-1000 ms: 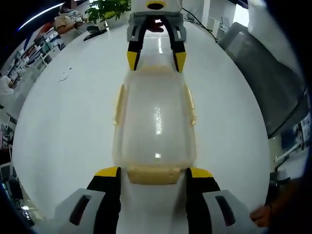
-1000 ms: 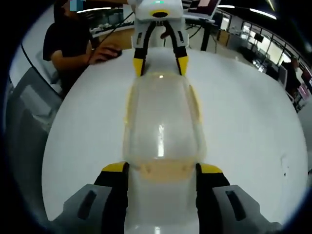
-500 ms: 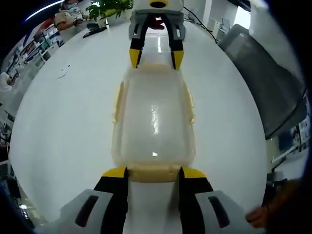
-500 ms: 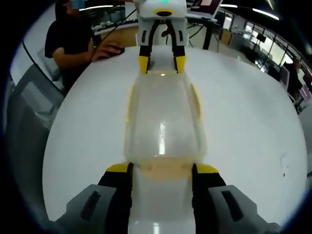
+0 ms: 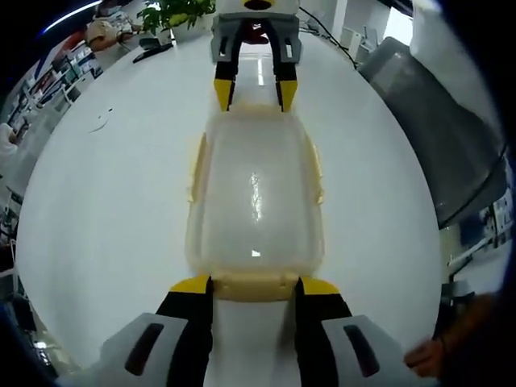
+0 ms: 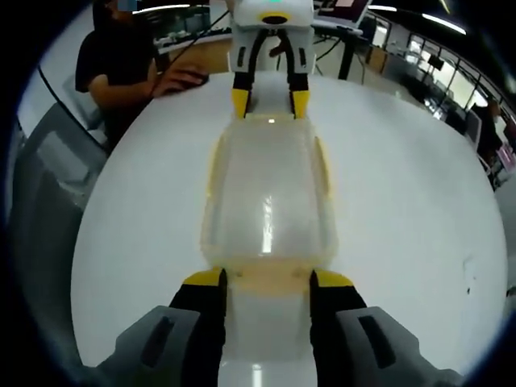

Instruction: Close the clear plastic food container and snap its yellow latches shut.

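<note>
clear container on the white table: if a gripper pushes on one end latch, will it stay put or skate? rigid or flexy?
Likely to skate: the container looks empty, so probably light, and the table is glossy. Bracing helps: the left gripper and right gripper sit at opposite ends. The thin translucent lid probably flexes a little; the yellow latches look stiffer.

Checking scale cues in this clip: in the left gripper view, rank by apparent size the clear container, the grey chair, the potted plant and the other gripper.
1. clear container
2. grey chair; cut off by the rim, so unsure against the container
3. right gripper
4. potted plant, far off
</note>
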A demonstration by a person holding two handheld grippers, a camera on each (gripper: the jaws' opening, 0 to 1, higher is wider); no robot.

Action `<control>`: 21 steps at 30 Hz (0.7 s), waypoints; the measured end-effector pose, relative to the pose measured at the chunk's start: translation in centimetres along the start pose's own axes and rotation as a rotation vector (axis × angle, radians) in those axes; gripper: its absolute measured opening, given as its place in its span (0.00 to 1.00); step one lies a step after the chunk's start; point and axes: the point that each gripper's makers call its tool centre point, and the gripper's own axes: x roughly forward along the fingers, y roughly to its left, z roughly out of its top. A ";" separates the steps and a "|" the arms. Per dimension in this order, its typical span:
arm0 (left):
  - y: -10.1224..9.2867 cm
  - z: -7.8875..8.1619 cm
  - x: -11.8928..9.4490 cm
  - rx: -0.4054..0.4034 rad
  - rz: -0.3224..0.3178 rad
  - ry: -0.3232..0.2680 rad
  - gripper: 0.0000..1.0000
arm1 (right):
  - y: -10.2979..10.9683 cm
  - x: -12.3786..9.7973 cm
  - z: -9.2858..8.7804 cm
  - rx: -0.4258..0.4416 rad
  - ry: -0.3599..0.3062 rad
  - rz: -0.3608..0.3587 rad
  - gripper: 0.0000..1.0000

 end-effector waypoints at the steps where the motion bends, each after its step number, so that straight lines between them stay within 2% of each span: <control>1: 0.0 0.0 0.0 -0.002 0.001 0.000 0.34 | -0.1 0.1 0.0 0.000 0.000 0.000 0.38; 15: -0.2 0.0 -0.1 -0.016 0.004 0.023 0.32 | 0.0 0.0 0.0 -0.004 0.009 0.002 0.34; 17: -0.4 0.1 -0.3 -0.017 0.009 0.050 0.31 | 0.0 0.0 0.1 -0.009 0.022 0.002 0.34; 19: -1.0 0.3 -0.8 -0.007 0.010 0.075 0.31 | 0.3 -0.4 0.3 -0.021 0.037 0.006 0.34; 21: -1.5 0.7 -1.9 -0.016 0.016 0.074 0.31 | 0.5 -1.1 0.8 -0.036 0.036 0.005 0.34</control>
